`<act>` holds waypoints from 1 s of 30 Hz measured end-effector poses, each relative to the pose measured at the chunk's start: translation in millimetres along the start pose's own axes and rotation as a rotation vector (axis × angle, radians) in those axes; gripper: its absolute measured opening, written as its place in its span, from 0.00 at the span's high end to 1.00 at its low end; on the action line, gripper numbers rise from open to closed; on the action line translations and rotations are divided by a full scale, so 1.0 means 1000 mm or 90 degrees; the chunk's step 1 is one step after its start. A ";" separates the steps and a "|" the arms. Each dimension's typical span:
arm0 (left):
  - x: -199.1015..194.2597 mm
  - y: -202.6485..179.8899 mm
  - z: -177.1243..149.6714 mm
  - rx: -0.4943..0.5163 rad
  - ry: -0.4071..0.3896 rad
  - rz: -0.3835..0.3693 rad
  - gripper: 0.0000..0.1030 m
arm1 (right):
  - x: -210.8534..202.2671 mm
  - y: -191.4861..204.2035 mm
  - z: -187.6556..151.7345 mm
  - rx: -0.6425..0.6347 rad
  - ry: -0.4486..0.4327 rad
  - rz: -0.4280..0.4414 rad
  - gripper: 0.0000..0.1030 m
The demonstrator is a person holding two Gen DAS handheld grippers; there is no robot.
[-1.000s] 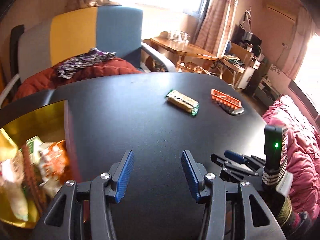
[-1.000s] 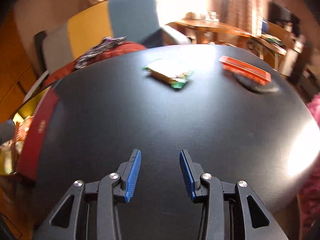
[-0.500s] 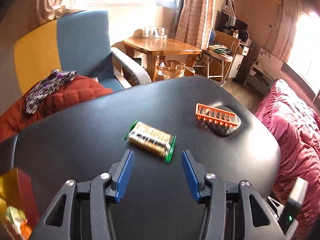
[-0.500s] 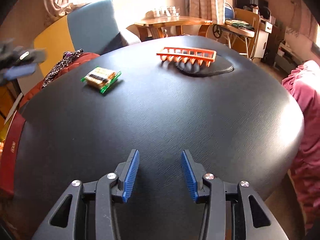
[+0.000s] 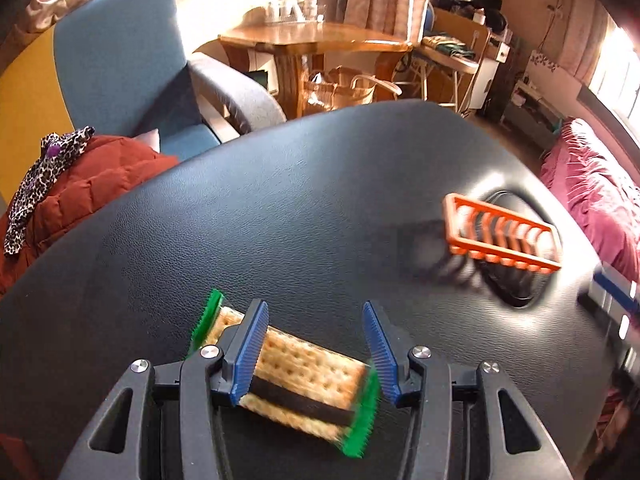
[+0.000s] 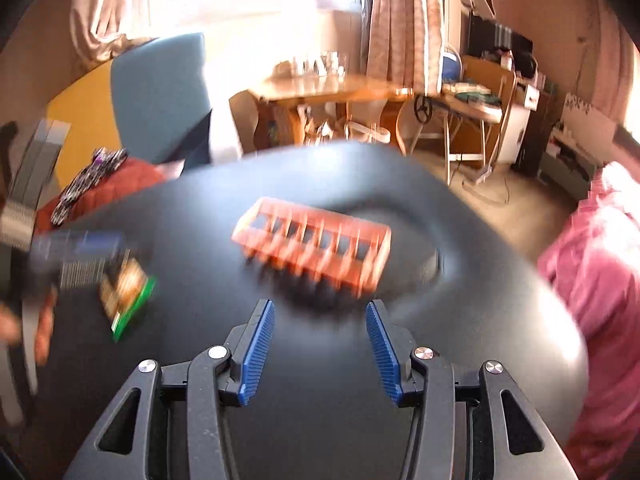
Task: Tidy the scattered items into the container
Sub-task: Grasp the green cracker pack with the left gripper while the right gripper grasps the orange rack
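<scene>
A cracker packet (image 5: 304, 368) with green crimped ends lies flat on the black table (image 5: 304, 208). My left gripper (image 5: 314, 350) hovers right over it, open, its blue pads straddling the packet's middle without pressing it. An orange plastic rack (image 5: 500, 236) sits at the table's right on a dark oval mat (image 5: 516, 284). In the right wrist view that orange rack (image 6: 316, 248) lies just beyond my right gripper (image 6: 320, 354), whose jaws are opening with nothing between them. The cracker packet (image 6: 128, 296) shows at the left there, partly hidden by the blurred left gripper (image 6: 76, 256). The container is out of view.
A blue and yellow armchair (image 5: 132, 68) with a rust-red quilted jacket (image 5: 80, 192) stands past the table's far left edge. A wooden table (image 5: 316, 40) and chairs stand behind. A pink quilted bed (image 5: 596, 196) lies off the right edge.
Both grippers swept right across the table, away from the gold box. The left one dropped over the cracker packet. The right one closed in on the orange rack, and its jaws widened.
</scene>
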State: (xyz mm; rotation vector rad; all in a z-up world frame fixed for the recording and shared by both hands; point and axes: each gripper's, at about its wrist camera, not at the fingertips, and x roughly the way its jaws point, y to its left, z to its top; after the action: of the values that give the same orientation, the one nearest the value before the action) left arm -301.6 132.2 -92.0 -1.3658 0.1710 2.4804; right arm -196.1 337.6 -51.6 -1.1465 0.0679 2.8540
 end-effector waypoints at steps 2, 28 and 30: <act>0.001 0.002 -0.001 0.008 -0.002 0.004 0.51 | 0.026 -0.003 0.028 -0.004 0.003 -0.003 0.48; -0.078 0.030 -0.142 -0.018 0.023 0.036 0.51 | -0.005 0.072 -0.069 0.035 0.149 0.115 0.38; -0.092 0.042 -0.148 -0.047 0.017 0.036 0.51 | -0.018 0.078 -0.082 0.039 0.149 0.122 0.38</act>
State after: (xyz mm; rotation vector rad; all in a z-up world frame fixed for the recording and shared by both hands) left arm -149.4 37.2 -96.7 -1.4437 0.1263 2.5389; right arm -132.5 254.0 -96.4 -1.5322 0.2889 2.8360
